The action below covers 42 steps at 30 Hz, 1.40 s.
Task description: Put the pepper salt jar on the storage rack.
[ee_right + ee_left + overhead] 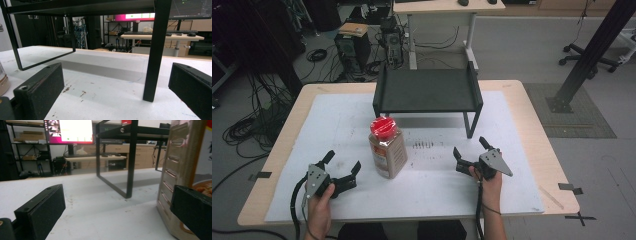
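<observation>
Left tongs (343, 170) spread, empty, just lower left of the clear red-lidded plastic jar (387, 147) at frame centre on the bench (522, 100). Right tongs (470, 151) also spread, empty. Square up on the jar body before closing. The left gripper view shows its ribbed side (175, 170) beside your jaw; the high view shows the black metal riser shelf (427, 90) behind.

A light wooden table (532, 107) carries a white mat (337, 115). Grey floor (522, 45) lies beyond, strewn with black cables (247, 127). A second desk (437, 7) stands farther back, computer towers (392, 40) beside it. A lit monitor (72, 131) glows behind.
</observation>
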Motion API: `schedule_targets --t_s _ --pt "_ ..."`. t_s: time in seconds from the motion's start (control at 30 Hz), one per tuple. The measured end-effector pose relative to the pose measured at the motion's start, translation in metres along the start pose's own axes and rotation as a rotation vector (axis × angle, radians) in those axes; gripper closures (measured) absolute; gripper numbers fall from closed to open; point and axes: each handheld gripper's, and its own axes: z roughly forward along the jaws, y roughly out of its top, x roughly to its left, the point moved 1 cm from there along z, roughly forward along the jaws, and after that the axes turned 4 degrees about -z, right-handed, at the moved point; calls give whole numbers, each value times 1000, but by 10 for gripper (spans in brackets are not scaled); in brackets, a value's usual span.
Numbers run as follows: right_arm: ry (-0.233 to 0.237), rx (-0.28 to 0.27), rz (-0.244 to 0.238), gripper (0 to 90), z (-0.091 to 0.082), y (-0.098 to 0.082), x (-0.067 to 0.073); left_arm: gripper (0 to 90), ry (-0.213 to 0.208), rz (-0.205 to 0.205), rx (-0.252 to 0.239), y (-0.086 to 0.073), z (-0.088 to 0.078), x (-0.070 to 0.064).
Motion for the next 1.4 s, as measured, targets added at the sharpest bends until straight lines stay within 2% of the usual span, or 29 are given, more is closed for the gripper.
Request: schedule_targets --t_s 0.33,0.5,1.03,1.1,1.4 --pt "0 1 -1 0 0 0 0 2 -21 -7 9 0 -3 -9" --pt "2 2 -1 0 0 0 0 2 -56 -4 24 -1 -4 -14" --pt "2 2 -1 0 0 0 0 2 -104 -5 41 -1 -5 -24" --pt "2 2 -1 0 0 0 0 2 -125 -3 46 -1 -6 -27" --pt "2 1 -1 0 0 0 0 2 -129 -5 54 -1 -5 -30"
